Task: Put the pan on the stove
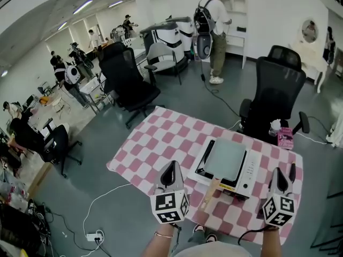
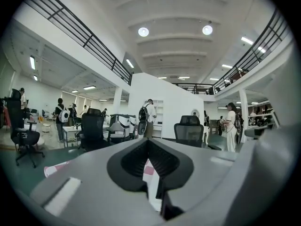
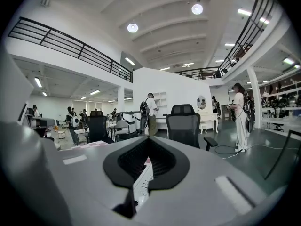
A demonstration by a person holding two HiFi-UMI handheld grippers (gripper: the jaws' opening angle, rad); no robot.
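The left gripper (image 2: 148,139) has its jaws closed tip to tip with nothing between them; only a strip of the checked tablecloth (image 1: 153,141) shows through the hollow behind the tips. The right gripper (image 3: 149,138) also has its jaws together and empty. In the head view both forearms enter from the bottom edge. The left gripper sits at lower centre and the right gripper at lower right, each pointing up the frame and roughly level, marker cubes facing the camera. The pan (image 1: 225,159), square and grey, sits on the white stove (image 1: 253,176) right of centre. Its wooden handle (image 1: 211,193) runs down between the grippers, touching neither.
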